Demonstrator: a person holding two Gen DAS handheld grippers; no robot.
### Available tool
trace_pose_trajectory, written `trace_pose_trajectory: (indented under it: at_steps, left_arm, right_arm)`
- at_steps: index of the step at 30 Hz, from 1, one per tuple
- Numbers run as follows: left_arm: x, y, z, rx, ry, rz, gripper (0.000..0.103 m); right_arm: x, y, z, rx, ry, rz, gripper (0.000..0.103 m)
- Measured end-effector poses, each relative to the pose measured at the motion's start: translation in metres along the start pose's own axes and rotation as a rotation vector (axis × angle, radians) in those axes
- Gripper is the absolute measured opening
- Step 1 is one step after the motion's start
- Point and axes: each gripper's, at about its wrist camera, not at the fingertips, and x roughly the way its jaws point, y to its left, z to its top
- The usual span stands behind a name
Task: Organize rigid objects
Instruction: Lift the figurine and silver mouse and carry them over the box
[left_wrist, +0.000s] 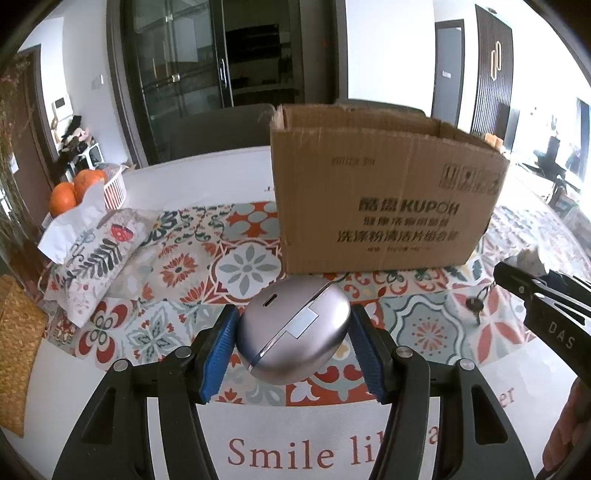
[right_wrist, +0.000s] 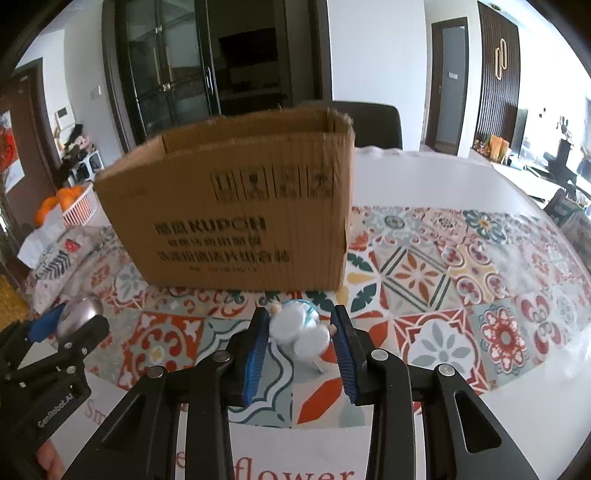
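Observation:
My left gripper (left_wrist: 295, 311) is shut on a silver oval case (left_wrist: 291, 332), which has a charging port on its end and is held above the patterned table runner (left_wrist: 192, 266). My right gripper (right_wrist: 301, 314) is shut on a white fluffy keychain (right_wrist: 299, 330). In the left wrist view its keys (left_wrist: 474, 308) dangle under the right gripper (left_wrist: 517, 280) at the right edge. An open cardboard box (left_wrist: 384, 199) stands just beyond both grippers, and in the right wrist view this box (right_wrist: 236, 221) is left of centre. The left gripper (right_wrist: 62, 321) appears there at lower left.
A patterned tissue pouch (left_wrist: 96, 258) lies left of the box. Behind it a white basket (left_wrist: 114, 186) holds oranges (left_wrist: 64, 195). A woven mat (left_wrist: 18, 332) sits at the far left edge. Dark chairs (right_wrist: 380, 125) stand behind the white table (right_wrist: 443, 177).

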Motion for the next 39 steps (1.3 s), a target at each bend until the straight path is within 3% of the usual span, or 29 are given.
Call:
trace_pose_trajectory:
  at_steps: [6,17,39]
  left_arm:
    - [-0.016,0.001,0.005,-0.008,-0.025,-0.011,0.059]
    - [-0.04,0.003,0.014,-0.02,-0.045,-0.038,0.059]
    - [-0.072,-0.005,0.083,-0.005,-0.137,-0.108,0.059]
  right_arm:
    - [-0.018,-0.001,0.009,0.0,-0.039,0.01,0.028]
    - [-0.046,0.005,0.017,0.001,-0.09,0.023,0.029]
    - [-0.088,0.004,0.068,0.006,-0.203,0.056,0.029]
